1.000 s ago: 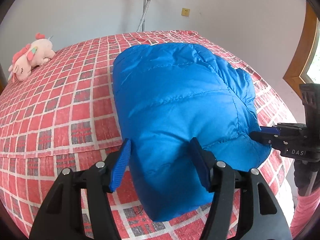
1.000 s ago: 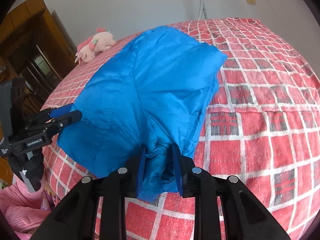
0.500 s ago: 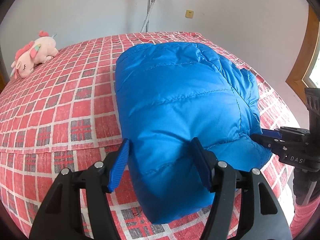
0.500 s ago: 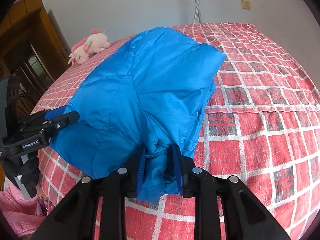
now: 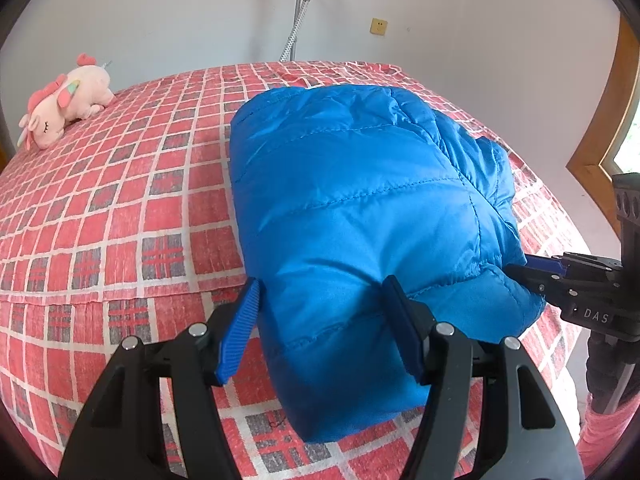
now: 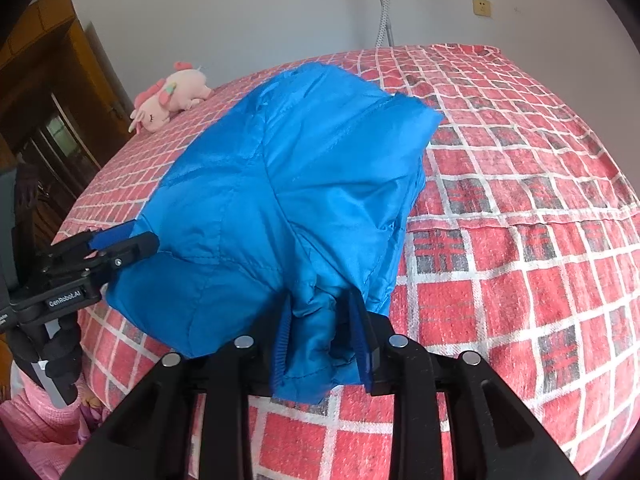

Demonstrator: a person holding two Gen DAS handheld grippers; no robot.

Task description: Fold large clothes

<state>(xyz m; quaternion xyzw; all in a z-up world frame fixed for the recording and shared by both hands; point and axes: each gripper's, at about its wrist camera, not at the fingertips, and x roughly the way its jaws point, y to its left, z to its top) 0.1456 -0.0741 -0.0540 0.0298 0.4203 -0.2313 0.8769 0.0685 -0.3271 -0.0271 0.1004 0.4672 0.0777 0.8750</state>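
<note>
A blue puffer jacket (image 5: 352, 216) lies folded into a thick bundle on the red checked bed (image 5: 120, 208); it also shows in the right wrist view (image 6: 280, 200). My left gripper (image 5: 320, 332) is wide open, its fingers straddling the bundle's near left corner. My right gripper (image 6: 322, 340) is shut on a bunched fold of the jacket at its near right corner. The right gripper appears at the right edge of the left wrist view (image 5: 560, 280). The left gripper appears at the left of the right wrist view (image 6: 92, 264).
A pink plush unicorn (image 5: 64, 108) lies at the far left of the bed, also in the right wrist view (image 6: 168, 100). A white wall with a hose (image 5: 298, 12) stands behind. A wooden window frame (image 5: 600, 120) is at the right, a dark wooden cabinet (image 6: 48, 92) at the left.
Both grippers and the jacket have shifted slightly; the bundle sits a little further onto the bed. The left gripper stays open, the right stays shut on the fabric.
</note>
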